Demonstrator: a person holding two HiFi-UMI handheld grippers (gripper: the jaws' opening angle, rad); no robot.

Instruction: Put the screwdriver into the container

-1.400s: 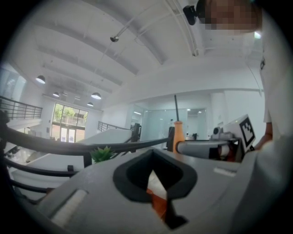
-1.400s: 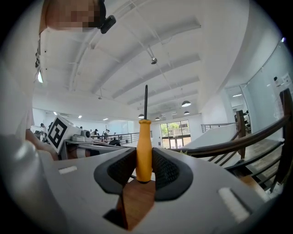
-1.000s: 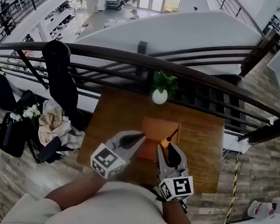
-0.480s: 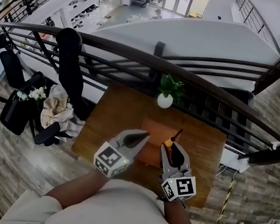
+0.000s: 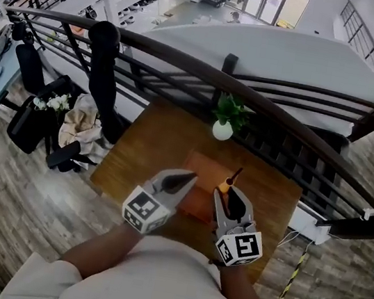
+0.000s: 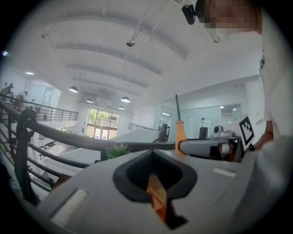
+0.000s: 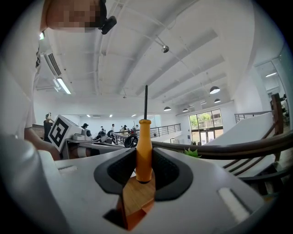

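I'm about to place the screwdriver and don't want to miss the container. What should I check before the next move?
1. Grip: the right gripper has its fingers closed on the screwdriver handle. Ok.
2. Tool pose: upright, shaft pointing up. Ok.
3. Target: the orange container lies on the table ahead of both grippers. Ok.
4. Alignment: the screwdriver shows near the container's right edge; whether it is over the opening, cannot tell.
5. Left gripper: fingers together, holding nothing. Ok.
6. Potted plant: at the far edge, apart from the container. Ok.
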